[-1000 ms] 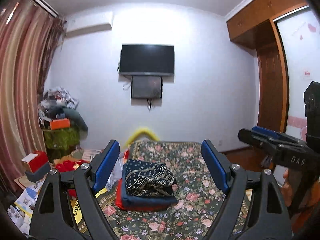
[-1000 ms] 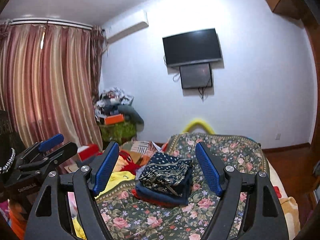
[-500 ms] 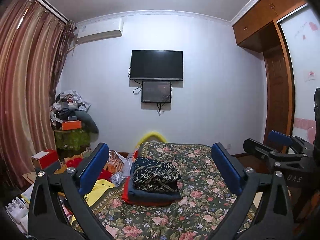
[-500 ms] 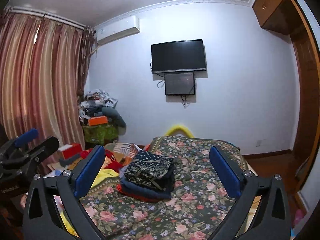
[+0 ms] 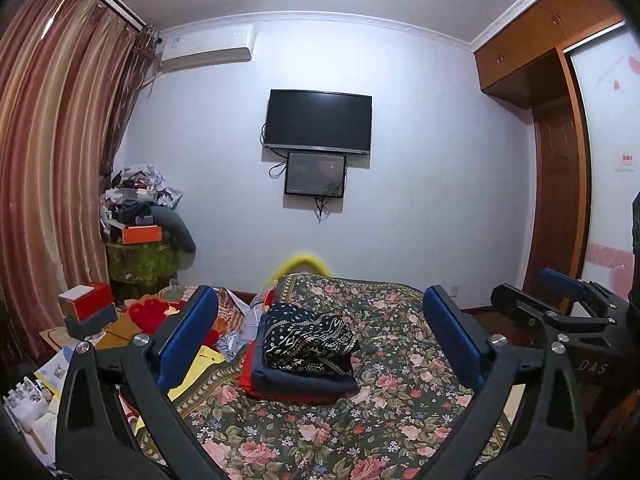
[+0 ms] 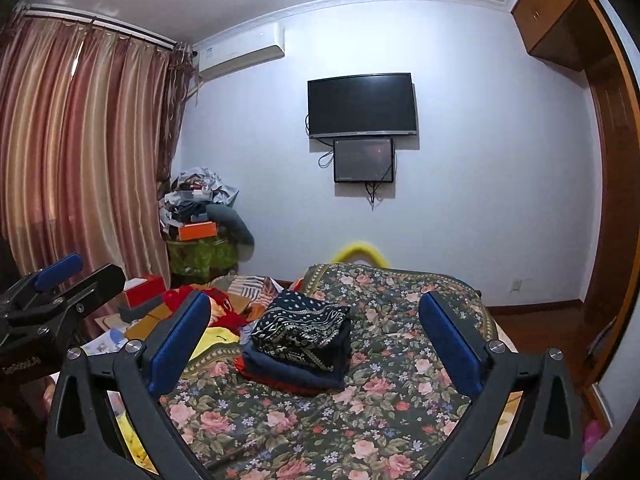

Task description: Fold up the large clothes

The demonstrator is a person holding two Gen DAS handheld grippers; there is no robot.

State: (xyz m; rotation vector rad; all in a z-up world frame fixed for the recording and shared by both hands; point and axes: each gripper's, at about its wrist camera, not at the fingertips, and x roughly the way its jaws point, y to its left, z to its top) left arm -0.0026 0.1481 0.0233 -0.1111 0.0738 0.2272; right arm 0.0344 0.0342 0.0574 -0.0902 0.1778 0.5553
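A stack of folded clothes [image 5: 304,354] lies on the floral bedspread [image 5: 360,420]: a dark patterned piece on top, a navy one under it, a red one at the bottom. It also shows in the right wrist view [image 6: 300,340]. My left gripper [image 5: 320,344] is open and empty, held above the bed in front of the stack. My right gripper [image 6: 316,344] is open and empty too, beside the left one. The right gripper shows at the right edge of the left wrist view [image 5: 560,312]; the left gripper shows at the left of the right wrist view [image 6: 60,288].
Loose clothes, red [image 5: 150,312] and yellow [image 5: 196,372], lie left of the bed. A cluttered green stand [image 5: 140,260] is by the curtain [image 5: 48,160]. A TV [image 5: 318,122] hangs on the far wall. A wooden wardrobe [image 5: 556,200] is at the right.
Both grippers have opened wider and pulled back and up from the stack; more of the room and ceiling shows. The stack has not moved.
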